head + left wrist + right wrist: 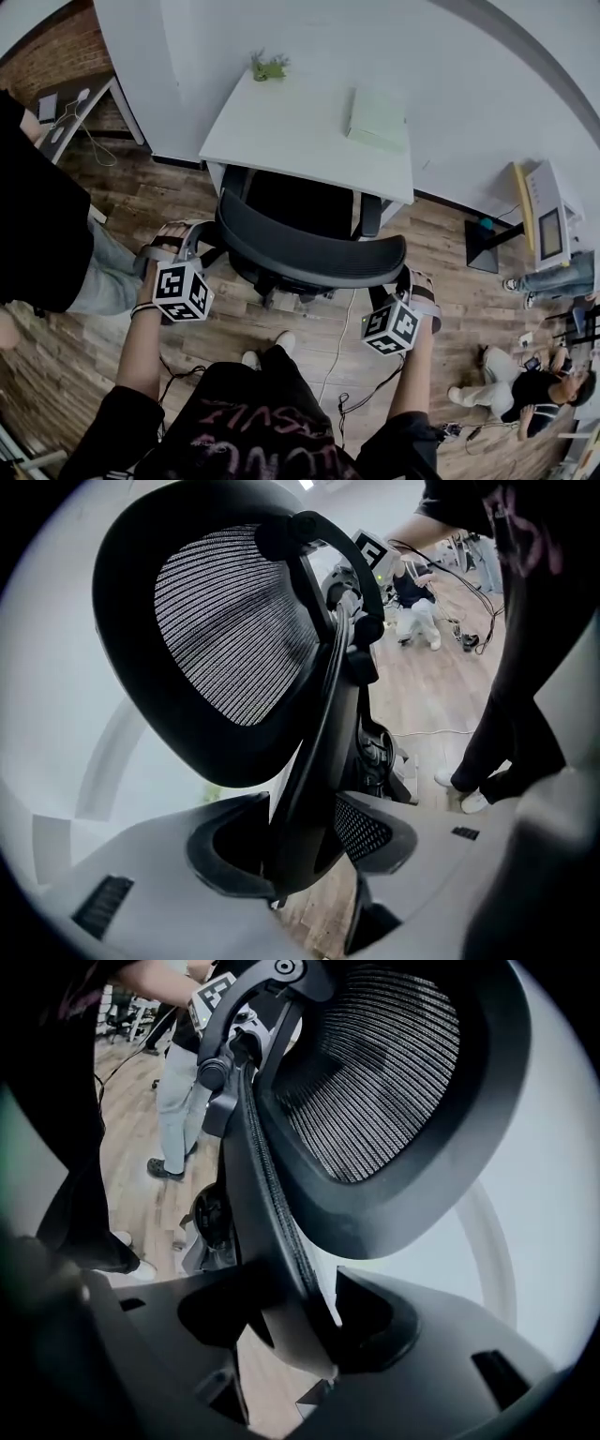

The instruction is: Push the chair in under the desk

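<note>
A black mesh office chair (309, 255) faces the white desk (281, 131), its seat partly beneath the desk's front edge. My left gripper (199, 239) is shut on the left edge of the chair's backrest. My right gripper (405, 279) is shut on the right edge. In the left gripper view the backrest frame (309, 761) runs down between the jaws of my left gripper (298, 860), with the headrest (216, 639) above. In the right gripper view the backrest rim (272, 1232) is pinched by my right gripper (302, 1327).
A small green plant (268, 66) and a pale green box (378, 117) lie on the desk. A person (42, 225) stands close at the left. Others sit on the wood floor at the right (520, 389), near a white machine (551, 220). A cable (345, 370) trails on the floor.
</note>
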`<state>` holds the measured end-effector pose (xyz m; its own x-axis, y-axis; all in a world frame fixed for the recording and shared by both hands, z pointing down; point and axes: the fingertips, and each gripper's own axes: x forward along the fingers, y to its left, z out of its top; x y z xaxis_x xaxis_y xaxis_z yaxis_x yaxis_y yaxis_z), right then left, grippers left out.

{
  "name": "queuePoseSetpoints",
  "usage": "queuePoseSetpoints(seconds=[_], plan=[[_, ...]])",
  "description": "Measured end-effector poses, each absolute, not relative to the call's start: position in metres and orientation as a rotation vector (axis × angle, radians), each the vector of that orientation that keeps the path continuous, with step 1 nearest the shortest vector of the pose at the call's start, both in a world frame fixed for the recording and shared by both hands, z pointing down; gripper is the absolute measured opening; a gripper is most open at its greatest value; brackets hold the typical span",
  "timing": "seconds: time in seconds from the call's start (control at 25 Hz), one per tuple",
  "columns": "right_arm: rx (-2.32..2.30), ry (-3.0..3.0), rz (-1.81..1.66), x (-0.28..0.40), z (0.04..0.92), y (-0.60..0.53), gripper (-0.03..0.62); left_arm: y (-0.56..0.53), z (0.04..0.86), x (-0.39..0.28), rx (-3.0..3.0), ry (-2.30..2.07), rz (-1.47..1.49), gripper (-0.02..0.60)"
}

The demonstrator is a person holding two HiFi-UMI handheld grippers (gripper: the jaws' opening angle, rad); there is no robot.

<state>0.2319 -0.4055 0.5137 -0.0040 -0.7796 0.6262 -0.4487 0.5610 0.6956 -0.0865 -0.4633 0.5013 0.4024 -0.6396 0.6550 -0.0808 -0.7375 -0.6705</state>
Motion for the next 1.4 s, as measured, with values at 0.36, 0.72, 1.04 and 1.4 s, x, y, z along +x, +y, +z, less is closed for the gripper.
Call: queuePoseSetpoints(seconds=[0.36, 0.72, 1.04, 1.4], plan=[[1.028, -1.660, -0.386, 0.247, 0.514, -0.461, 0.262, -0.511, 0.501, -0.073, -2.117, 0.661, -1.358, 0.227], [1.009, -1.668, -0.400, 0.254, 0.513, -0.510, 0.262, -0.553, 0.501, -0.067, -2.121, 0.681, -1.365, 0.227], [1.013, -1.671, -0.405, 0.253, 0.514, -0.548, 0.262, -0.594, 0.503, -0.068, -2.122, 0.683, -1.370, 0.229], [1.028, -1.661, -0.403, 0.255, 0.514, -0.594, 0.263, -0.641, 0.503, -0.066, -2.122, 0.682, -1.356, 0.229]])
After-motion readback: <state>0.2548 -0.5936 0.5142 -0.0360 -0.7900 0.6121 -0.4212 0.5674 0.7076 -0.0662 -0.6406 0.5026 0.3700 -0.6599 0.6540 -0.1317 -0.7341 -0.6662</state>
